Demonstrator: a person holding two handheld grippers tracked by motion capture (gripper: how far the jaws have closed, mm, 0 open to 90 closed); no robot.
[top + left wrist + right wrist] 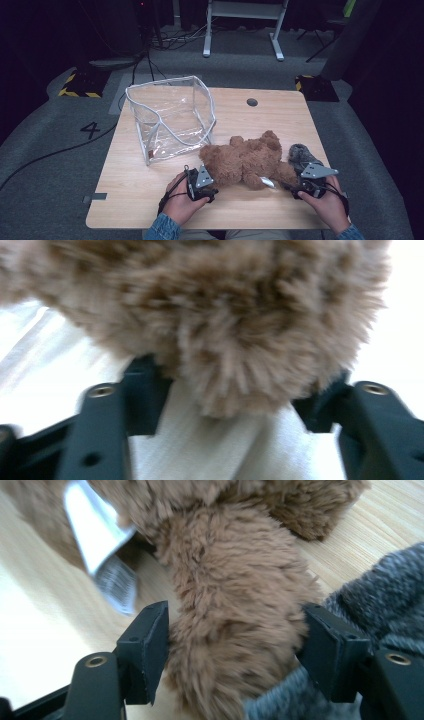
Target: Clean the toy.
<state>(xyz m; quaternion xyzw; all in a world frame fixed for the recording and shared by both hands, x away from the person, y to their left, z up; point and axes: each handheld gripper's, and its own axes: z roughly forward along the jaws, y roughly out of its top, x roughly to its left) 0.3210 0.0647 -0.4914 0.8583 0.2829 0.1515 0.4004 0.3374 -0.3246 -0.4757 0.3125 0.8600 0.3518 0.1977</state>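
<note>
The brown teddy bear (pixel 247 161) lay on the counter (pixel 150 200) near its front edge, just beside a clear plastic bag (pixel 170 116) standing open (a grey knitted thing (pixel 301 154) sat against the bear's far side). The left gripper (pixel 207 186) straddled a furry end, jaws apart with fur between them. The right gripper (pixel 302 186) bracketed a leg, jaws wide; whether the pads pressed was hard to tell. A white tag (pixel 97 545) was blurred.

The teddy bear (pixel 247 160) and grey plush (pixel 300 154) crowd the near right of the surface (pixel 280 115), the clear bag (pixel 170 117) blocks the left, leaving bare wood at the far right.
</note>
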